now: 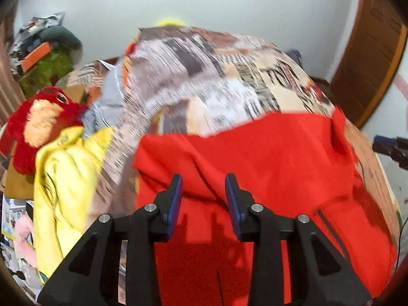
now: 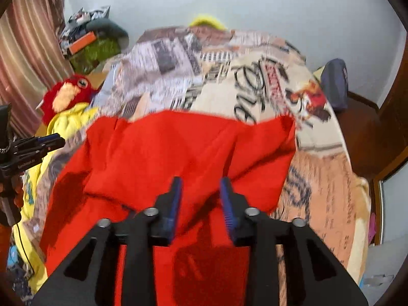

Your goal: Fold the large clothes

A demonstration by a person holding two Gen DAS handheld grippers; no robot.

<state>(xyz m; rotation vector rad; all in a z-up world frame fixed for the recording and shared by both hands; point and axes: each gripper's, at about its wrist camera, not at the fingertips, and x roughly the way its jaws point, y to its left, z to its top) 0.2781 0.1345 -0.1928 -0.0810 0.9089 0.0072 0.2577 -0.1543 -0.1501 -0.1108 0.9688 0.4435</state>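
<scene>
Red garment [image 1: 255, 168] lies spread on the bed, over the newsprint-pattern bedspread [image 1: 216, 76], w/ its far edge folded over in a thick roll running across both views.

Left gripper [image 1: 204, 186]: jaws parted, blue pads apart, nothing btwn them. Red garment sits under and just beyond the tips; pads look clear of the cloth, released. Gripper tilts steeply down toward the garment's left half, nr its left edge.

Right gripper [image 2: 201, 187]: jaws also parted, nothing clamped. Garment's folded edge lies just beyond and below the tips, not pinched. Tilts steeply down too, over the garment's right half.

In the right wrist view the left gripper shows at the garment's left side; in the left wrist view the right one shows beyond the garment's right edge.

Left of the garment: yellow cloth [image 1: 66, 168] bunched up, touching the bedspread, w/ a red plush toy [image 1: 40, 125] beyond it. Views blurred.
</scene>
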